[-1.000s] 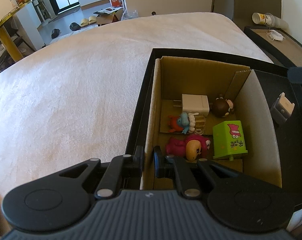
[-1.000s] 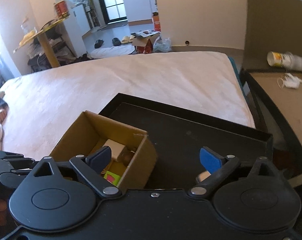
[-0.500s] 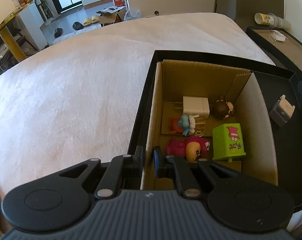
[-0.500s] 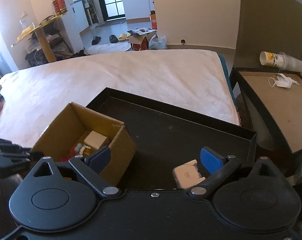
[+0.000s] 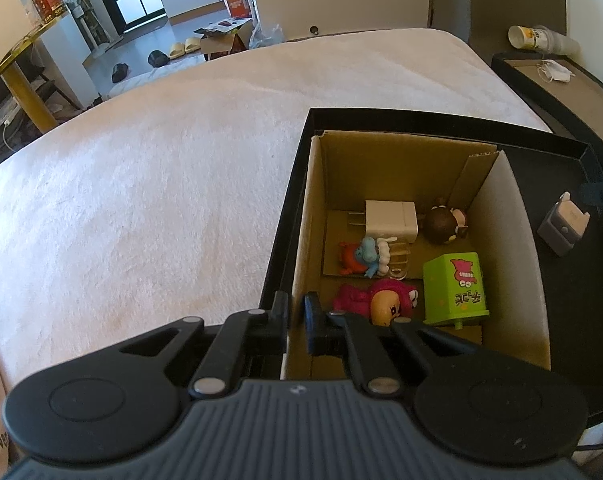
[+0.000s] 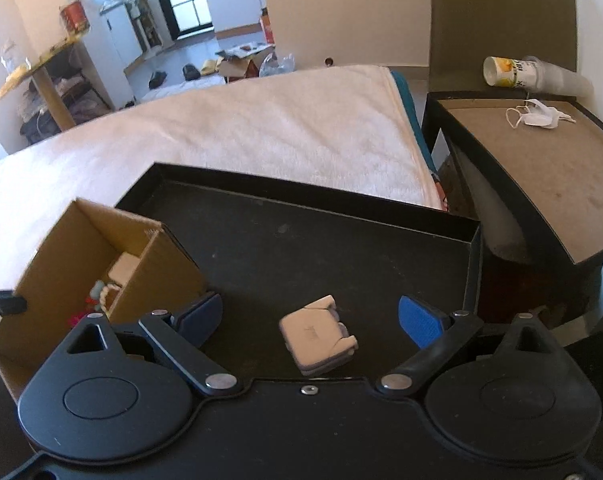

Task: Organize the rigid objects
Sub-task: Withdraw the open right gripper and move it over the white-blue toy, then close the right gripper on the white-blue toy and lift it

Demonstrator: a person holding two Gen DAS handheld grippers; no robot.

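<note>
Left fingers: the left gripper (image 5: 296, 322) pinches the near-left wall of the cardboard box (image 5: 301, 240), one finger outside and one inside, steadying it.
Right fingers: the right gripper (image 6: 310, 316) is spread wide, its blue pads on either side of the grey-white adapter (image 6: 318, 334) and not touching it.
Task's thing: the adapter lies flat on the floor of the black tray (image 6: 313, 240), just right of the box and near the tray's near edge; in the left wrist view it shows at the far right (image 5: 563, 229).
Box contents: a white charger (image 5: 391, 220), a brown figurine (image 5: 445, 222), a blue and orange toy (image 5: 361, 256), a pink doll (image 5: 375, 300) and a green box (image 5: 457, 284) already sit inside.
Surroundings: the tray rests on a bed (image 5: 141, 184) with a pale cover.
Step in hand: likely the pick of the adapter for the box.
Doing it well: centre the fingers over the adapter's narrower sides, go low until the pads reach the tray floor, then close squarely so the flat piece does not skid or tip.
Caution: keep the left grip firm so the light box does not shift when the adapter is dropped in.
</note>
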